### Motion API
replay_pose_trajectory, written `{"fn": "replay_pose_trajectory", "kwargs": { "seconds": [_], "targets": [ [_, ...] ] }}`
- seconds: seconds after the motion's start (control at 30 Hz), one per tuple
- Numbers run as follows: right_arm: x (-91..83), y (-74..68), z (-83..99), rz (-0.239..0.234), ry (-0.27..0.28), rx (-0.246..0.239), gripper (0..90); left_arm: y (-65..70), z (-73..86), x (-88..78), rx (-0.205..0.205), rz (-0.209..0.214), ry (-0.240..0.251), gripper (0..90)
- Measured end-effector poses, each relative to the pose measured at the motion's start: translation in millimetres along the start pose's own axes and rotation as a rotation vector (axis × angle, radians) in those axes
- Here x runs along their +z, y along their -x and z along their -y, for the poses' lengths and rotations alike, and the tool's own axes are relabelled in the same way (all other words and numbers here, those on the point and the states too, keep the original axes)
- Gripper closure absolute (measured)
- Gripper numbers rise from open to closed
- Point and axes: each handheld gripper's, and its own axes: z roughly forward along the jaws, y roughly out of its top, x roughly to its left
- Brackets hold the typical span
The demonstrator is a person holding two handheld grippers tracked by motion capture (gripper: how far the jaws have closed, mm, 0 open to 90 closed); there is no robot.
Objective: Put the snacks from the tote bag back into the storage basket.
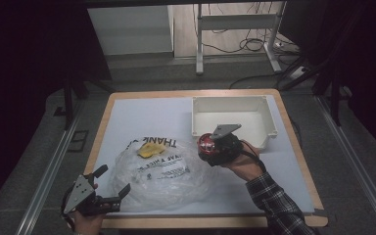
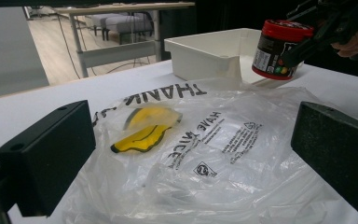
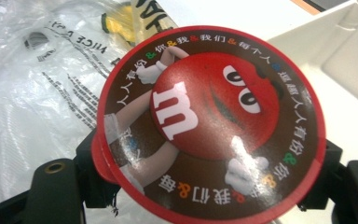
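A small candy jar (image 1: 205, 143) with a red lid (image 3: 209, 121) and dark body (image 2: 279, 49) hangs above the table, with my right gripper (image 1: 214, 147) shut on its sides. It sits between the clear plastic bag (image 1: 161, 174) and the white bin (image 1: 232, 119). The bag, printed with black lettering and a yellow smiley (image 2: 144, 128), lies crumpled on the white mat. My left gripper (image 1: 113, 182) stands open at the bag's near left edge, its black pads (image 2: 46, 158) wide apart and nothing between them.
The white bin (image 2: 209, 51) stands open-topped at the table's back right. The wooden table edge (image 1: 196, 223) runs along the front. Dark floor, rails and table legs with cables lie beyond the table.
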Motion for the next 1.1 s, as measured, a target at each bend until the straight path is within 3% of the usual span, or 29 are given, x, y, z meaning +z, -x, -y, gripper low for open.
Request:
{"fn": "replay_pose_trajectory", "kwargs": {
  "seconds": [0.53,1.1],
  "targets": [
    [-2.8,23.0,5.1,0.020,-0.018,-0.008,26.0,0.0,-0.1,-0.4,0.000,-0.002,0.004,0.0],
    [5.8,40.5,5.2,0.007,-0.018,-0.023,26.0,0.0,-0.1,-0.5,0.002,-0.001,0.003,0.0]
  ]
}}
